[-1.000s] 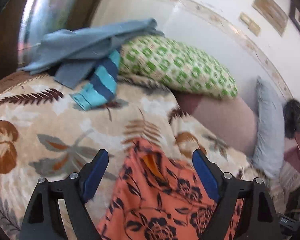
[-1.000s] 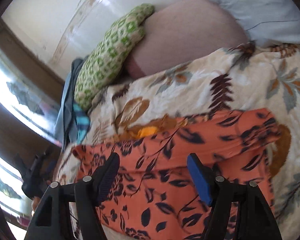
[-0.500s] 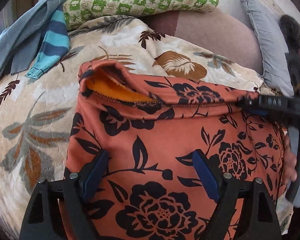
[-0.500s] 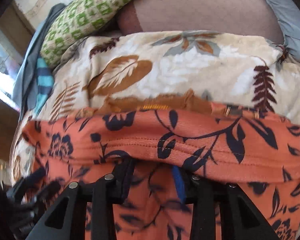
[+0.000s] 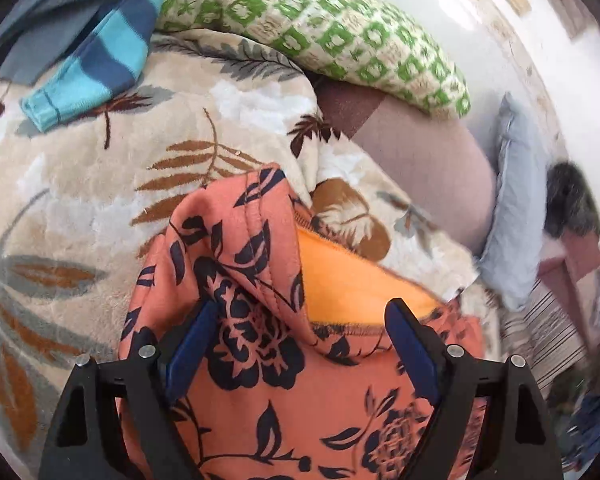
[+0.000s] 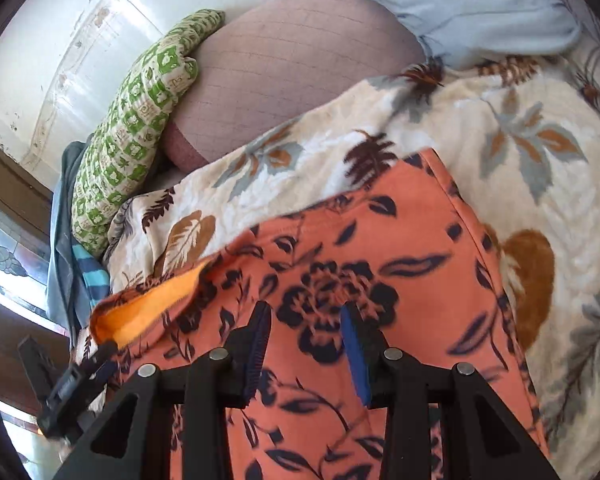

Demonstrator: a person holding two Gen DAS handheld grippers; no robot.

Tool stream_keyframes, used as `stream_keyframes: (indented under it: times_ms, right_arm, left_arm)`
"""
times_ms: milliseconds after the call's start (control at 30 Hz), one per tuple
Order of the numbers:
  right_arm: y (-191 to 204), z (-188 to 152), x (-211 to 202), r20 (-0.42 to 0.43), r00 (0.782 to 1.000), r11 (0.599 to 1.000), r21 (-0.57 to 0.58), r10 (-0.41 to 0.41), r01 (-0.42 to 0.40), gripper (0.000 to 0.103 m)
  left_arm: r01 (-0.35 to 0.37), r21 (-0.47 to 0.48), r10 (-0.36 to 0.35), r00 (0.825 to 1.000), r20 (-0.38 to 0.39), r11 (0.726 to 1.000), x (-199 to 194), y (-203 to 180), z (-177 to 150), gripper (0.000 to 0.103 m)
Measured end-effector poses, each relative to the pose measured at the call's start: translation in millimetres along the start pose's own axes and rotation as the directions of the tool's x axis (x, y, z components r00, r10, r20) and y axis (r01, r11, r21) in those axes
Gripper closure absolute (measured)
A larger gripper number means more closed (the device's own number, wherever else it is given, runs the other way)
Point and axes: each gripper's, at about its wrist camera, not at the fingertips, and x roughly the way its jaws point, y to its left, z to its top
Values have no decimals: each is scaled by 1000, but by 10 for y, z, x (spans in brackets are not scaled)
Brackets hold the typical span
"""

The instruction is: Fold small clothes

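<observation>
Working on the orange garment (image 5: 340, 420) spread near the blanket's (image 5: 80, 184) middle — our left gripper (image 5: 300, 344) gapes wide around its bunched waistband, while our right gripper (image 6: 306, 344), narrower after closing, hovers over flat cloth — seemingly readying a fold.

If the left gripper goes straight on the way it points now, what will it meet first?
Most likely the orange floral garment: its raised fold sits between the open fingers of the left gripper. Depth is unclear.

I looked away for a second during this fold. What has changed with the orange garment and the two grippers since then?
The right gripper has narrowed its fingers over the orange floral garment; whether they pinch it is unclear. The garment's waistband now bunches up between the left gripper's wide-open fingers. The leaf-print blanket and green pillow stayed put.
</observation>
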Motion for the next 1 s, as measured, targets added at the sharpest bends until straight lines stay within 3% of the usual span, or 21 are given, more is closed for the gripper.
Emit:
stream_keyframes:
  times_ms: [67, 133, 200, 267, 367, 500, 600, 700, 800, 867, 1000]
  right_arm:
    - [-45, -172, 24, -37, 999, 1000, 14, 12, -12, 64]
    - [-26, -257, 62, -52, 999, 1000, 11, 9, -8, 64]
    - [133, -268, 67, -35, 999, 998, -59, -19, 17, 64]
    - [389, -264, 75, -26, 1000, 990, -137, 15, -18, 62]
    - [883, -271, 240, -91, 993, 964, -248, 75, -95, 62]
    - [1570, -327, 812, -242, 969, 927, -349, 54, -139, 62]
    - [1957, -298, 1315, -299, 954, 920, -381, -22, -98, 61]
    - [2170, -61, 1623, -239, 969, 925, -379, -65, -31, 62]
    - [2097, 234, 1665, -201, 980, 968, -245, 1, -51, 61]
    - [1973, 329, 1517, -171, 984, 982, -174, 46, -76, 61]
    - [1692, 254, 925, -97, 993, 975, -205, 66, -85, 61]
  left_arm:
    - [108, -152, -96, 992, 84, 982, -162, 211, 115, 17]
    - [166, -257, -118, 974, 194, 952, -378, 398, 174, 17]
    - [134, -277, -67, 969, 238, 952, -556, 444, 229, 17]
    - [66, -238, 3, 961, 278, 969, -703, 398, 268, 17]
    - [-111, -134, 140, 964, 228, 985, -724, 268, 341, 17]
    - [-163, -74, 173, 971, 166, 984, -656, 242, 375, 17]
    - [-211, -19, 211, 968, 138, 977, -677, 268, 370, 17]
    - [-228, 30, 224, 969, 105, 973, -627, 279, 380, 17]
    - [-238, 48, 233, 969, 85, 970, -608, 297, 367, 17]
    - [-240, 58, 236, 969, 70, 969, -581, 288, 354, 17]
    - [-256, 106, 250, 966, 61, 961, -540, 145, 283, 17]
